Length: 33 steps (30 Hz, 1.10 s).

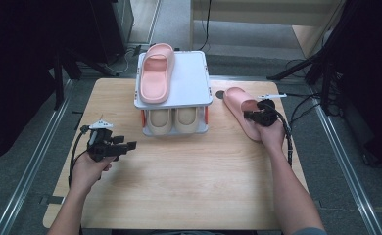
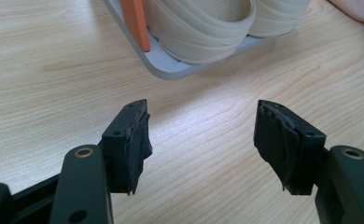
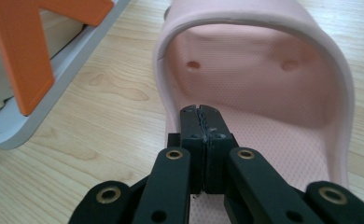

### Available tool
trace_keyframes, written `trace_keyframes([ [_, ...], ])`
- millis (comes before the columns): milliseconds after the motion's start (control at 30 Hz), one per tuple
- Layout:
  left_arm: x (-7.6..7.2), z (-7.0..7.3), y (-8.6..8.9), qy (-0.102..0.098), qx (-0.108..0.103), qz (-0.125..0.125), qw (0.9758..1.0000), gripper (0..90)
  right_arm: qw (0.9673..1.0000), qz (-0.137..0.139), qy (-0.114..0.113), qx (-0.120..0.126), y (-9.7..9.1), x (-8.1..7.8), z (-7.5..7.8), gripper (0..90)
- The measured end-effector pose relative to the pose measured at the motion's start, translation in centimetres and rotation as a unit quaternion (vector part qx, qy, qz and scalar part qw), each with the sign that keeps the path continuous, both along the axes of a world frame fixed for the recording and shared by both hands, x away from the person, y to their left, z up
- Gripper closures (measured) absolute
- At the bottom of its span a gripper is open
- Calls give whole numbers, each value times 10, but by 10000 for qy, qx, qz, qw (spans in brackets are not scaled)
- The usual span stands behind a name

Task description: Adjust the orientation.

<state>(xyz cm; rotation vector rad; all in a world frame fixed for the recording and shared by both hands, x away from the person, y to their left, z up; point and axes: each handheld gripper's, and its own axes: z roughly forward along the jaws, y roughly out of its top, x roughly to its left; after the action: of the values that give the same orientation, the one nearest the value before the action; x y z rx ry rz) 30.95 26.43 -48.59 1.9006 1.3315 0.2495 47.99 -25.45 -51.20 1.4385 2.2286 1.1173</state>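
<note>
One pink slipper (image 1: 156, 72) is already set on the rack's top shelf (image 1: 191, 81); its mate (image 1: 242, 111), at three o'clock of the rack, remains to be shelved. The right gripper (image 3: 202, 110) is pressed together, empty, over its footbed; the left gripper (image 2: 201, 140) is spread, idle.

Even, soft light from overhead falls on the wooden surface (image 1: 179, 186), which is bright in the high view while the room around it sinks into near black. Shadows beside the white shoe rack (image 1: 173, 81) are faint and short. That view is slightly soft throughout. In both gripper views the near black jaws stay sharp, the wood grain crisp, with no glare.
</note>
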Motion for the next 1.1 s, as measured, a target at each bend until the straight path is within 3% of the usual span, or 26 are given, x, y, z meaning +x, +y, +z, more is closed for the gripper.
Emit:
trace_keyframes([
  [400,1,-1,1,-3,38,3,10000,358,9997,226,56,47,22,-2,1,890],
  [533,2,-2,0,4,52,-8,10000,358,9995,305,-17,-76,26,-3,1,870],
  [833,10,-2,-1,27,94,-63,9999,358,9999,83,-121,31,7,-9,14,786],
  [1100,23,-7,-3,60,173,-59,9998,372,9994,-63,-326,-44,-8,-22,20,708],
])
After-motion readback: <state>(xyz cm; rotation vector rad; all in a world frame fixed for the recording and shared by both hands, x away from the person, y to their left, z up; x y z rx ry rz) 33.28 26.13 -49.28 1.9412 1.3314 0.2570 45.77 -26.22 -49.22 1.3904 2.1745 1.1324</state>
